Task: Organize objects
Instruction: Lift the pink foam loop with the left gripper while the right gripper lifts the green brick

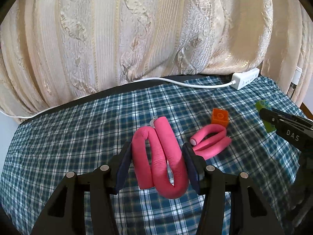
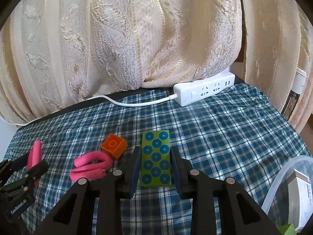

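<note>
Lying between right gripper (image 2: 155, 168) fingers, green block (image 2: 156, 158) untouched.

Both wrist cams sit low, close behind their fingers (image 1: 125, 164), facing the curtain (image 1: 137, 29). Shared: orange block (image 1: 220, 116), power strip (image 2: 203, 94), plaid cloth (image 2: 225, 127).

Open cloth (image 2: 225, 137) right of green block (image 2: 156, 158), up to tub (image 2: 273, 188) at near right. Left of it crowded: orange brick (image 2: 114, 145) touching pink roller (image 2: 92, 167), w/ left gripper (image 2: 23, 168) beyond. Far edge blocked by power strip (image 2: 204, 94), cable (image 2: 137, 102) & curtain (image 2: 137, 39).
</note>
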